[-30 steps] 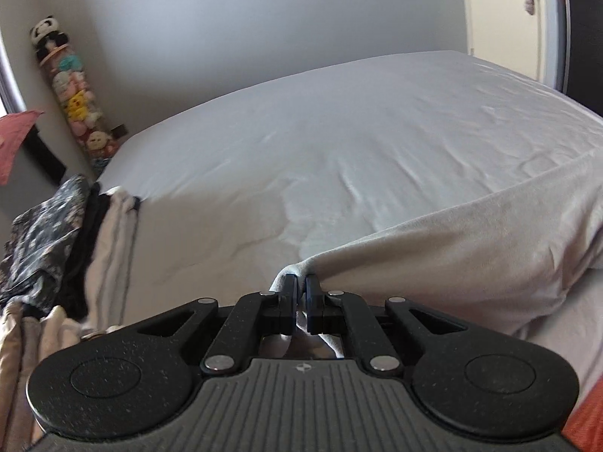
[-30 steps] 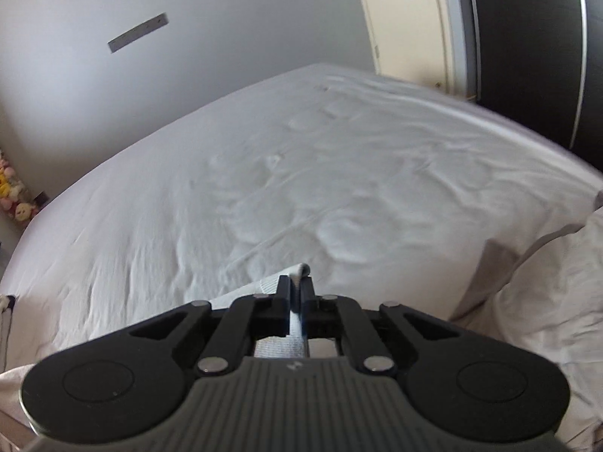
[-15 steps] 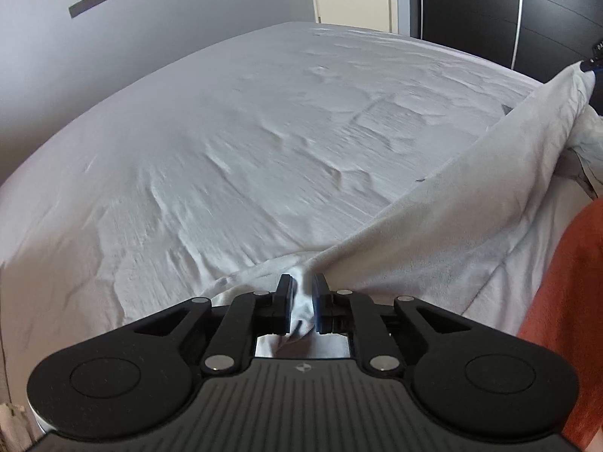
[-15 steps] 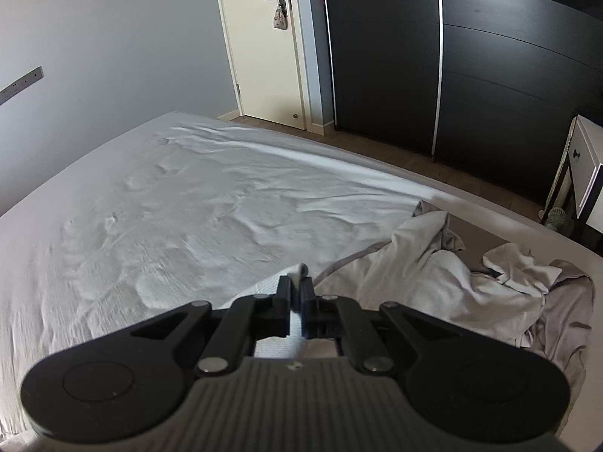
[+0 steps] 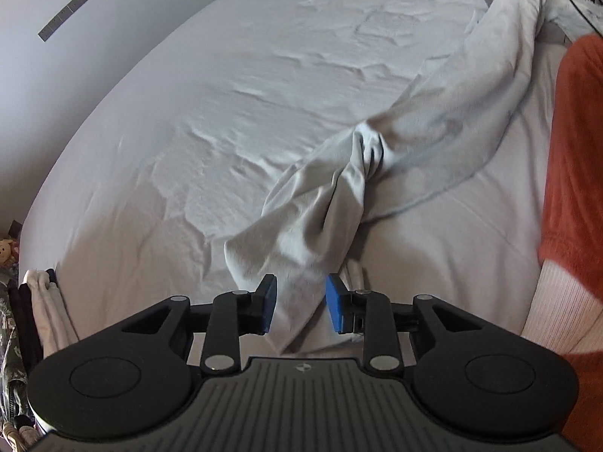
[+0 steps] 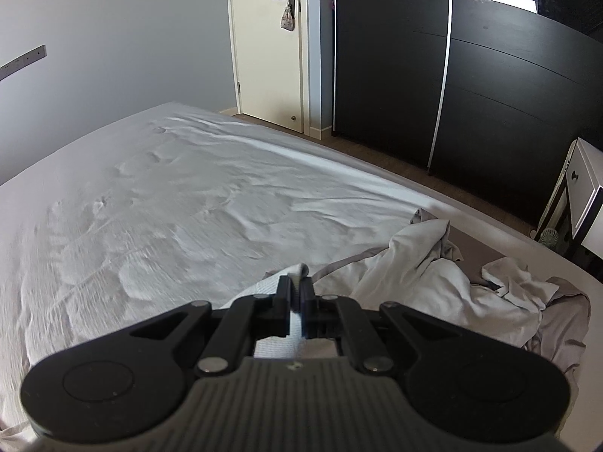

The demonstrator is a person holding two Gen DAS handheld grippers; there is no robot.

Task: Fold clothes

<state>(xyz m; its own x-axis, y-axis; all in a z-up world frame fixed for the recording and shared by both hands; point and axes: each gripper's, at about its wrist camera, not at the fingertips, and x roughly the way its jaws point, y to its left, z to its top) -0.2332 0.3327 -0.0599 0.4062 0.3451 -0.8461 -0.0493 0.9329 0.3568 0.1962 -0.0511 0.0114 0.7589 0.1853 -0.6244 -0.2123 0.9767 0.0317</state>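
Note:
A light grey garment (image 5: 414,143) stretches across the white bed (image 5: 233,86) from the upper right down toward my left gripper (image 5: 301,303). That gripper is open, its blue pads apart, and the garment's loose twisted end (image 5: 301,241) hangs between and beyond them. My right gripper (image 6: 297,293) is shut on the other end of the garment (image 6: 296,273), held just above the bed (image 6: 169,196).
A heap of crumpled pale clothes (image 6: 444,278) lies on the bed at the right. Folded clothes (image 5: 41,301) are stacked at the bed's left edge. The person's orange sleeve (image 5: 576,173) is at the right. A dark wardrobe (image 6: 490,86), a door (image 6: 269,45) and a white nightstand (image 6: 588,203) stand beyond.
My left gripper has opened and let go of the garment, whose end now drops loose. Both views have swung right; the right gripper keeps its hold.

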